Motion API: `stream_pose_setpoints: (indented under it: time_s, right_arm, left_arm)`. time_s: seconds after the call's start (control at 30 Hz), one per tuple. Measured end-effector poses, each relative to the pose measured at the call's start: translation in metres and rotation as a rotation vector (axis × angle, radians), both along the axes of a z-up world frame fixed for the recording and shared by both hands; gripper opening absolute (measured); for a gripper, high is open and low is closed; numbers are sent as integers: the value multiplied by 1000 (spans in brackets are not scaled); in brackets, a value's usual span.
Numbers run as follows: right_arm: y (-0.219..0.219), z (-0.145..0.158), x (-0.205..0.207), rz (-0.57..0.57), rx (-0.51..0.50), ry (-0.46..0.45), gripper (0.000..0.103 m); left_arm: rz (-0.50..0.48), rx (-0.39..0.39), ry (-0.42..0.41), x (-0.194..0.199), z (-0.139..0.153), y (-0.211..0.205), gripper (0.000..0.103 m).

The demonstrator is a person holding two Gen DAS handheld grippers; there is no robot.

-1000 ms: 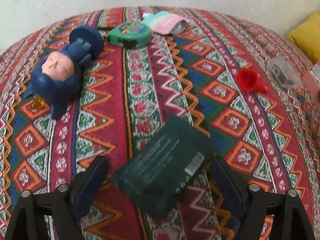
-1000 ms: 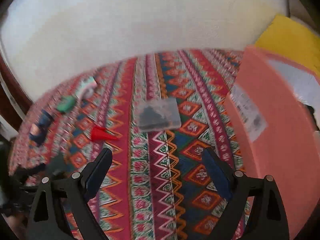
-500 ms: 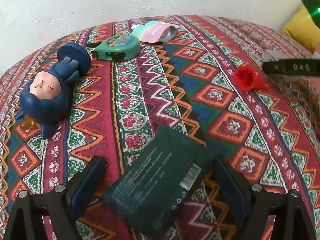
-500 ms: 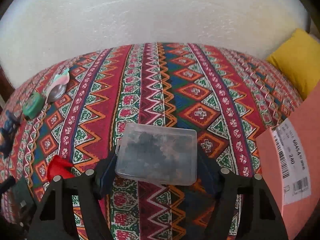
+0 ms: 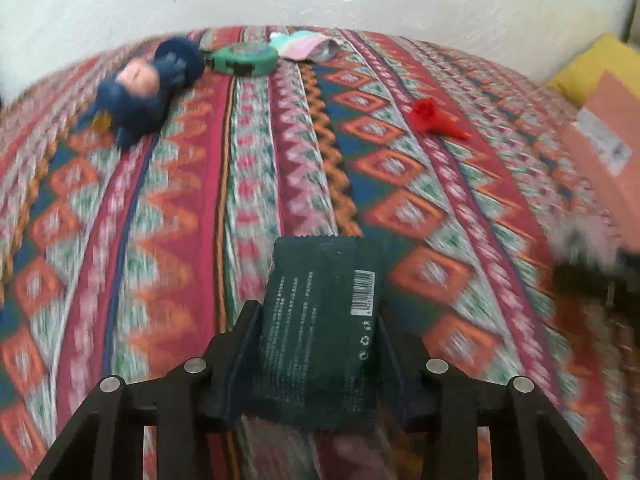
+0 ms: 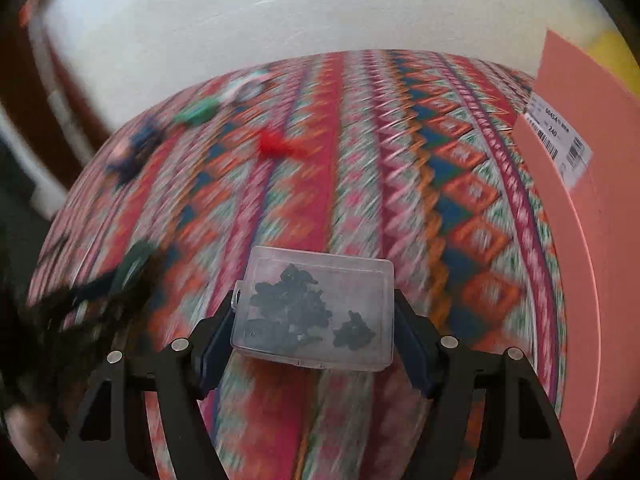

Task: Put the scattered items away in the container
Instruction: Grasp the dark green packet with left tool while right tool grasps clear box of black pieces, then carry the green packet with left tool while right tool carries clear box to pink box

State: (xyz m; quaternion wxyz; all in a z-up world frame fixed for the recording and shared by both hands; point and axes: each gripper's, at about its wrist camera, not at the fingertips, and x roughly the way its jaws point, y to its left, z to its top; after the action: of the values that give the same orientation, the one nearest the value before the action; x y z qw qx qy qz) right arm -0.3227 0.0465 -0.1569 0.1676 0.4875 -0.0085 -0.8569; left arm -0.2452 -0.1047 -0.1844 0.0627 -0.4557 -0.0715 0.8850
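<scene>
The dark green packet [image 5: 320,328] looks like a thin foil sachet, so light and floppy, probably a bit slick. It sits between the left tongs [image 5: 318,344], which have just been closing and now pinch it by its long side edges, lifted off the patterned cloth [image 5: 160,240]. I'd say gripping the sides is fine, though it could buckle or slide out if squeezed harder.

The clear plastic box [image 6: 316,308] is the opposite: stiff, smooth-walled, with small dark bits loose inside that'll likely rattle and shift. The right tongs [image 6: 314,332] are clamped on its two short ends, holding it flat.

The pink box [image 6: 592,240] stands on the right, near that hand. Farther off, still lying on the cloth: a red cone [image 5: 436,120], a blue doll [image 5: 140,88], a green tape measure [image 5: 244,58] and a pastel pouch [image 5: 308,46] at the far edge.
</scene>
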Motion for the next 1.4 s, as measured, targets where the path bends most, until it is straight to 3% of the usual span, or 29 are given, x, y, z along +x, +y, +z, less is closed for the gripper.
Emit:
stream_pose_setpoints:
  time_s: [0.23, 0.5, 1.0, 1.4]
  right_arm:
    - [-30, 21, 109, 199, 11, 45, 74]
    - [-51, 50, 190, 302, -3, 127, 74]
    - [0, 118, 238, 290, -97, 271, 74]
    - [79, 218, 282, 179, -242, 503, 74]
  left_arm:
    - [39, 60, 11, 70, 9, -6, 46]
    - [58, 71, 68, 128, 32, -4, 46]
    - [88, 42, 294, 200, 139, 5, 46]
    - [-49, 94, 520, 224, 240, 69, 46]
